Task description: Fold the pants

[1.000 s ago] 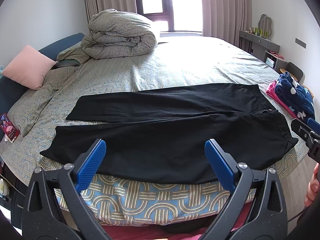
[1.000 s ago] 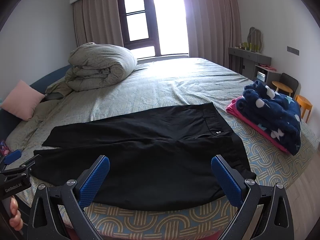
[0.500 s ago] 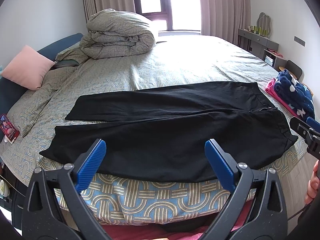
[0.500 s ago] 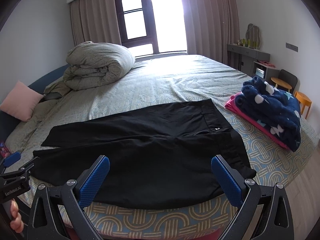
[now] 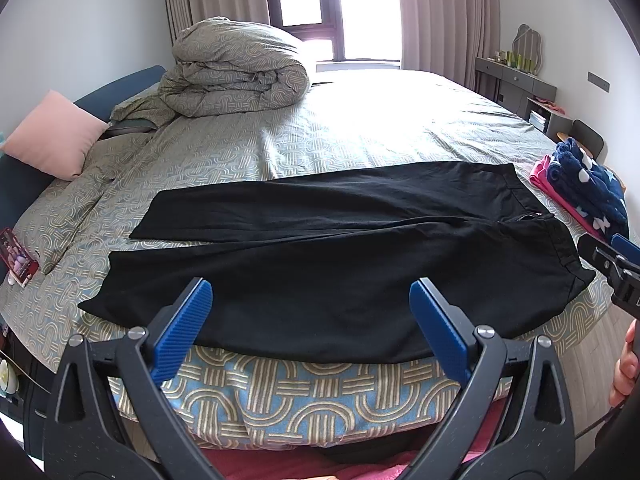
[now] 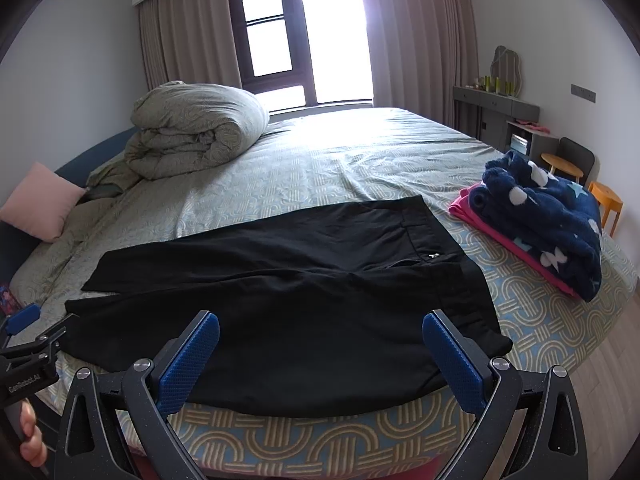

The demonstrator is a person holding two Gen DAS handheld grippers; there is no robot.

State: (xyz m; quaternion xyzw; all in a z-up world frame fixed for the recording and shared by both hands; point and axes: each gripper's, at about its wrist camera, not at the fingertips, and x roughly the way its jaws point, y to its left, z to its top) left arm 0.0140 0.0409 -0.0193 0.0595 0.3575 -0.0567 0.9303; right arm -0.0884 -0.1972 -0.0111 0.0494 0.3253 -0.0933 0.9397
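Broadly, a bed (image 5: 360,128) with an arch-patterned sheet fills the room, under a bright window (image 6: 304,28) flanked by taupe curtains (image 6: 416,32). Black pants (image 5: 340,252) lie flat and unfolded across the near edge of the bed, waistband to the right, both legs running left. The left claw (image 5: 310,320) hovers just short of the near leg, its blue pads spread wide and holding nothing. The right claw (image 6: 320,354) hangs likewise before the waist end, wide and empty. A rolled duvet (image 5: 236,76) sits near the head of the bed, beside a pink pillow (image 5: 56,134). A navy star-print blanket (image 6: 548,212) rests on a pink cloth at the right edge. A grey dresser (image 6: 496,110) stands against the far right wall.
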